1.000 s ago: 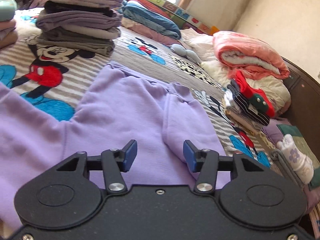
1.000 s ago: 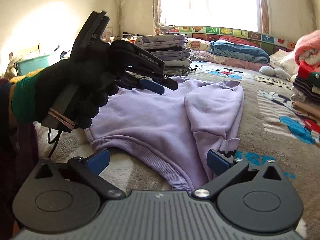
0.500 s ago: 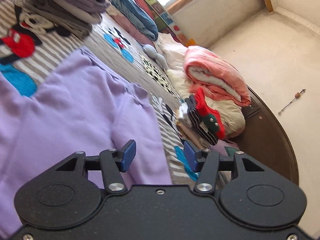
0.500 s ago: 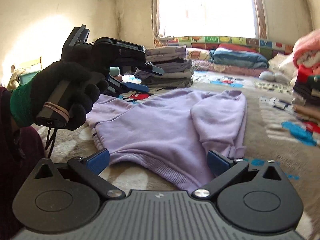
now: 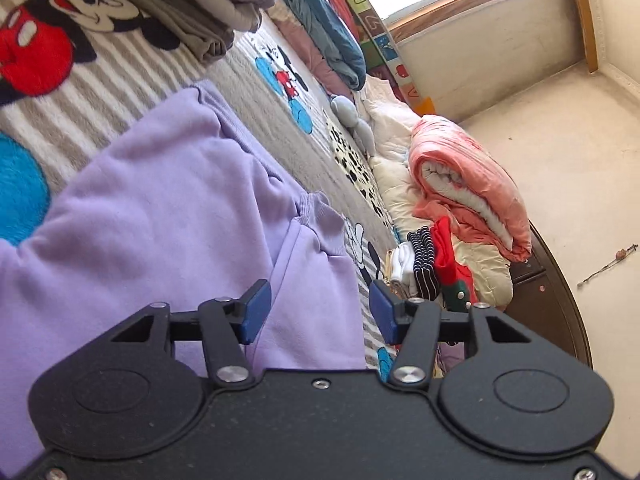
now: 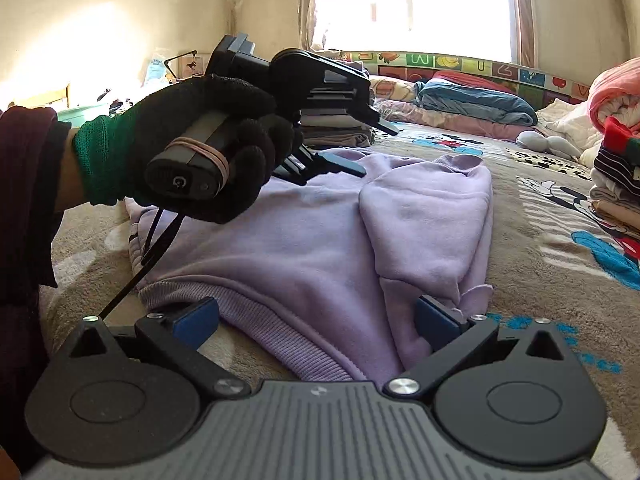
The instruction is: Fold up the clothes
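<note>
A lilac sweatshirt (image 6: 304,248) lies flat on the cartoon-print bed cover (image 6: 552,280), one sleeve folded over its body; it also shows in the left wrist view (image 5: 160,220). My left gripper (image 5: 316,312) is open and empty, tilted above the sweatshirt's folded sleeve side. In the right wrist view the left gripper (image 6: 360,148) is held in a black-gloved hand (image 6: 208,148) over the garment's far part. My right gripper (image 6: 316,320) is open wide and empty, low at the ribbed hem (image 6: 280,320), with the hem between its fingers.
A stack of folded clothes (image 5: 192,4) stands behind the sweatshirt. A blue folded blanket (image 6: 472,100) lies by the headboard. A pink quilt (image 5: 468,180) and a pile of small striped and red garments (image 5: 432,264) sit at the right edge.
My left gripper has risen and rolled, swinging toward the sweatshirt's right side. My right gripper has moved closer to the hem. Both stayed open.
</note>
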The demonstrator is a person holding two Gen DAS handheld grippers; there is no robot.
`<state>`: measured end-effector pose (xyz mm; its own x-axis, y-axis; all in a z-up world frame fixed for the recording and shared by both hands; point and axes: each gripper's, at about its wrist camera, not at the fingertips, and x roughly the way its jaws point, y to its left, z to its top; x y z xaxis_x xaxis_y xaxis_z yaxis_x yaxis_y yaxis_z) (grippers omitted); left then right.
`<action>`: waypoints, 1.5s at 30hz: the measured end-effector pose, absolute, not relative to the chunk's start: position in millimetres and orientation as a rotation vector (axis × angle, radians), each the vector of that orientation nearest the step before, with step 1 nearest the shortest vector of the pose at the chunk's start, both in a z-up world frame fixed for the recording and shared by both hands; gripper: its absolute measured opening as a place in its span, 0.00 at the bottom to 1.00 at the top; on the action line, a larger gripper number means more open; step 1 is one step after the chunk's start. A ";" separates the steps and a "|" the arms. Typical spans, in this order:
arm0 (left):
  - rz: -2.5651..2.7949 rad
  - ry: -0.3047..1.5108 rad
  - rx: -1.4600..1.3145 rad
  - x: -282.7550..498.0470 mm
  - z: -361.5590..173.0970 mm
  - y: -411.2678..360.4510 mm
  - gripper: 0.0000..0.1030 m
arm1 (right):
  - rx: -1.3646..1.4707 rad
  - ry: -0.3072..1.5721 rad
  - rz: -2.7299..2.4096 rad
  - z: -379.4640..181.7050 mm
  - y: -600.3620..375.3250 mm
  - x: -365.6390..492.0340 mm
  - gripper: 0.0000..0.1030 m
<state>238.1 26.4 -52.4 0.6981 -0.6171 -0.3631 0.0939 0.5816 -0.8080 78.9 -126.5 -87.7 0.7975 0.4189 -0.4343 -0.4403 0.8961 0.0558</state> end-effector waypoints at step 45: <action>0.223 0.459 -1.187 148.5 -92.8 293.2 0.39 | 0.715 0.532 0.240 -101.5 -243.0 72.4 1.00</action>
